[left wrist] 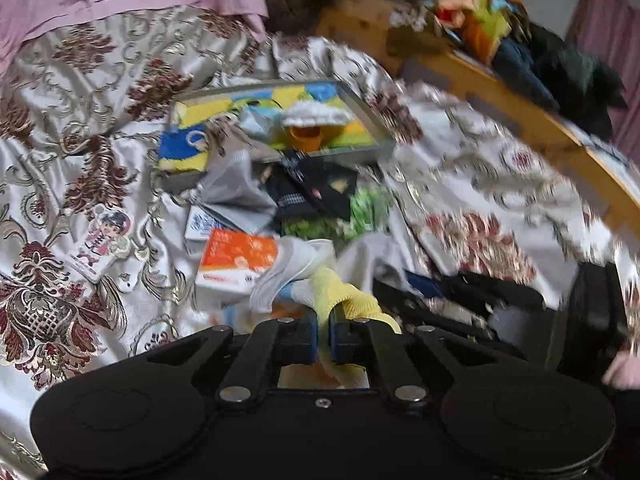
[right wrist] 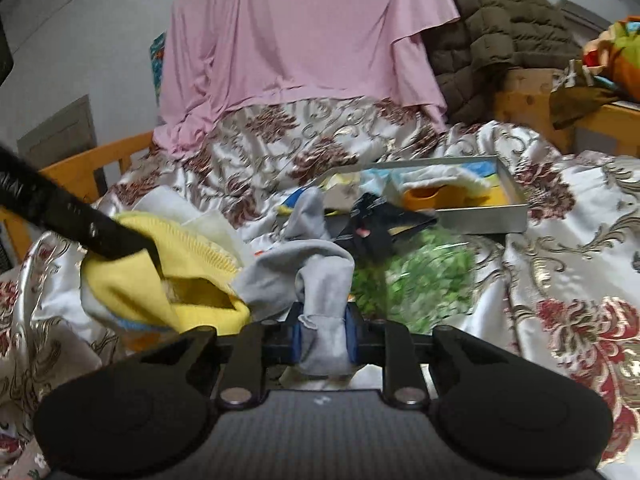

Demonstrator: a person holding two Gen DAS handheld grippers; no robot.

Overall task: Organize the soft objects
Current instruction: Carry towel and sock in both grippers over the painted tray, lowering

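Gripping two soft items at once: left gripper (left wrist: 324, 320) has its jaws pinched fully together on the cuff of a yellow sock (left wrist: 348, 300); right gripper (right wrist: 322, 336) is closed part-way on a bunched grey sock (right wrist: 316, 280), fabric filling the gap between the pads.

Right wrist view: yellow sock (right wrist: 160, 276) hangs at about 9 o'clock from the grey one, the left tool's black finger across it. Both pieces look lifted off the patterned bedspread (left wrist: 80, 120), probably so each can be carried clear of the pile beneath.

Left wrist view: metal tray (left wrist: 360, 104) sits at 12 o'clock from the gripper, well apart, already holding yellow and blue cloths and an orange cup-like item (left wrist: 306, 138). Between gripper and tray: a grey rag (left wrist: 236, 192), black pouch (left wrist: 316, 188), green bag (left wrist: 360, 212), orange box (left wrist: 236, 260) at 10 o'clock.

Judgement: tray serves as the collection point; socks are held by edges to keep them from dragging other clutter. Risk: thin cuff grip may slip. Image blurred on the right side; detail there uncertain.
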